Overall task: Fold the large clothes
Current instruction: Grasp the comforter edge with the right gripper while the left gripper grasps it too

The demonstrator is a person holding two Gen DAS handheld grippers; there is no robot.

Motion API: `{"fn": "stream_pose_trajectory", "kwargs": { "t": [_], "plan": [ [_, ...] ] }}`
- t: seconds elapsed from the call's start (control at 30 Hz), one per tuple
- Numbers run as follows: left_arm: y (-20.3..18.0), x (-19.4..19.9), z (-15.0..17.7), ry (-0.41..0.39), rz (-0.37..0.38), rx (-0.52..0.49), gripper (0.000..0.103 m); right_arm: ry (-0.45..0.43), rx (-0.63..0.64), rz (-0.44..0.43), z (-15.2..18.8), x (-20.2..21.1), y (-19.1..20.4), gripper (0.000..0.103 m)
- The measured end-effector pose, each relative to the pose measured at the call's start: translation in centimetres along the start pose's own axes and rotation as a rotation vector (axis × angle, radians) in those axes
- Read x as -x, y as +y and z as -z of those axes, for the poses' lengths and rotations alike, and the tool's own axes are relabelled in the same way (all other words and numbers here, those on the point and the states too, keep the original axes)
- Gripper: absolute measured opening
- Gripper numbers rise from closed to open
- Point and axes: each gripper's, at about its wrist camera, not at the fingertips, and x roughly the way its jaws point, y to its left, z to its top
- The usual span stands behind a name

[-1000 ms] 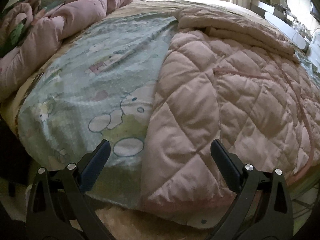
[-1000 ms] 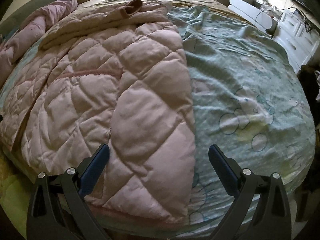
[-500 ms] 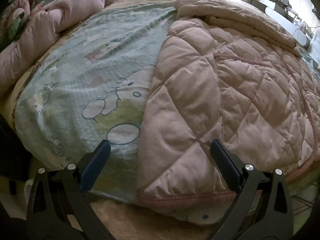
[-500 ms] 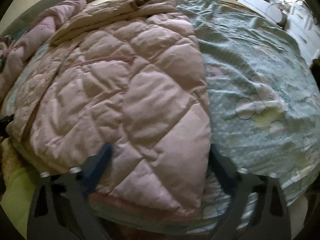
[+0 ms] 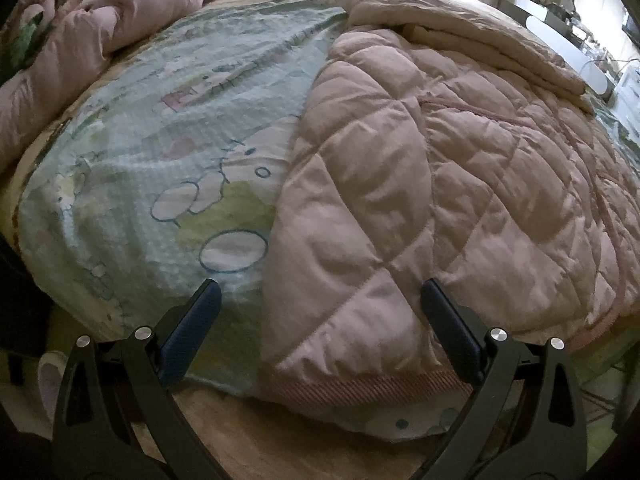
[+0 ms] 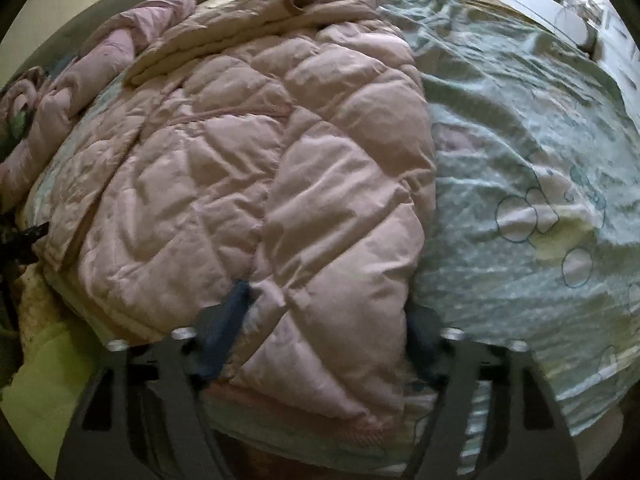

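A large pink quilted jacket (image 5: 420,184) lies flat on the bed, its ribbed hem (image 5: 360,390) at the near edge. My left gripper (image 5: 320,312) is open, its fingers straddling the jacket's left hem corner just above it. In the right wrist view the same jacket (image 6: 260,184) fills the left and middle. My right gripper (image 6: 328,320) is open and blurred, its fingers either side of the jacket's right hem corner, close to the cloth. Folded sleeves (image 6: 248,36) lie across the jacket's far end.
The bed has a pale green cartoon-print sheet (image 5: 168,152), also in the right wrist view (image 6: 528,168). A rolled pink duvet (image 5: 100,32) lies along the far left. White furniture (image 5: 568,40) stands beyond the bed at right. Wooden floor (image 5: 280,440) shows below the bed edge.
Both grippers have moved forward and down toward the jacket's hem at the near bed edge. The right gripper has shifted left so that its fingers now bracket the hem corner.
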Motion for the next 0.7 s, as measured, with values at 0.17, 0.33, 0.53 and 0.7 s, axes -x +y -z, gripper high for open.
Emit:
{"fn": "stream_pose_trajectory", "kwargs": {
  "t": [0.17, 0.33, 0.53, 0.7],
  "plan": [
    [-1.3, 0.2, 0.4, 0.004, 0.036, -0.044, 0.093, -0.086, 0.060, -0.051, -1.1, 3.2, 1.1, 0.023],
    [-2.3, 0.1, -0.1, 0.002, 0.064, -0.059, 0.083, -0.188, 0.067, -0.107, -2.9, 6.1, 1.5, 0.020],
    [-3.3, 1.3, -0.6, -0.048, 0.052, -0.080, 0.019, -0.181, 0.079, -0.104, -3.4, 6.0, 2.0, 0.021],
    [-3.8, 2.4, -1.3, -0.080, 0.073, -0.088, 0.010, -0.115, 0.070, -0.075, -2.3, 4.0, 2.1, 0.037]
  ]
}}
